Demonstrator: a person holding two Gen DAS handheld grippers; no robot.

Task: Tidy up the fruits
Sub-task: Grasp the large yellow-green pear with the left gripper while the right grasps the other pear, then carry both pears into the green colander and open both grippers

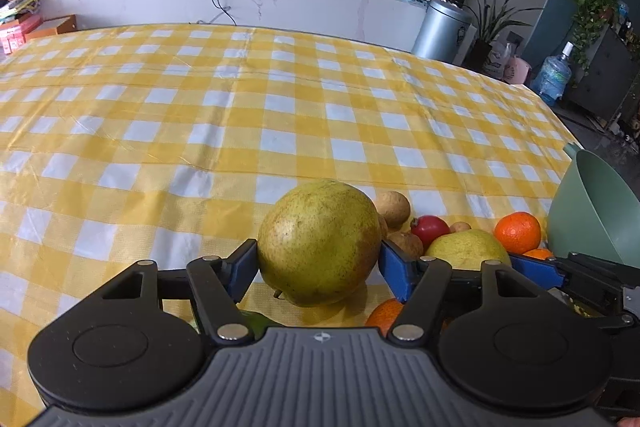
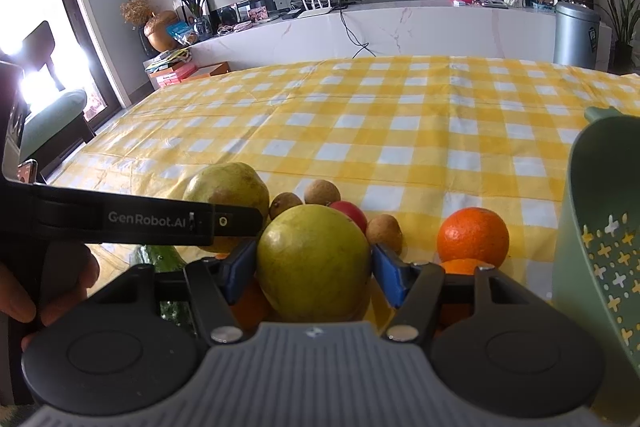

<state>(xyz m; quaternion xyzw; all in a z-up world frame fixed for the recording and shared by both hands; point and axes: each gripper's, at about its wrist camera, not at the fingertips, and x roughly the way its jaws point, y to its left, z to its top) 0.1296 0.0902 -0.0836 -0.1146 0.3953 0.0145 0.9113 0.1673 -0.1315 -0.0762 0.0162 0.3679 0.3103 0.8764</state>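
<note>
In the left wrist view my left gripper [image 1: 318,263] is shut on a large yellow-green pear [image 1: 319,241], its blue pads pressed to both sides. A second pear [image 1: 468,249], a red fruit [image 1: 431,229], brown longans [image 1: 394,207] and oranges [image 1: 517,231] lie to its right. In the right wrist view my right gripper [image 2: 314,267] is shut on that second pear [image 2: 313,261]. The left gripper's arm [image 2: 132,221] crosses in front of the first pear [image 2: 228,187]. An orange [image 2: 473,237] lies right of it. A green colander basket [image 2: 600,247] stands at the right.
The yellow-and-white checked tablecloth [image 1: 240,115] covers the table, open beyond the fruit. The green basket [image 1: 592,211] stands at the table's right edge. A green vegetable [image 2: 164,257] lies near the left gripper. A white counter and a metal bin [image 1: 440,27] stand behind the table.
</note>
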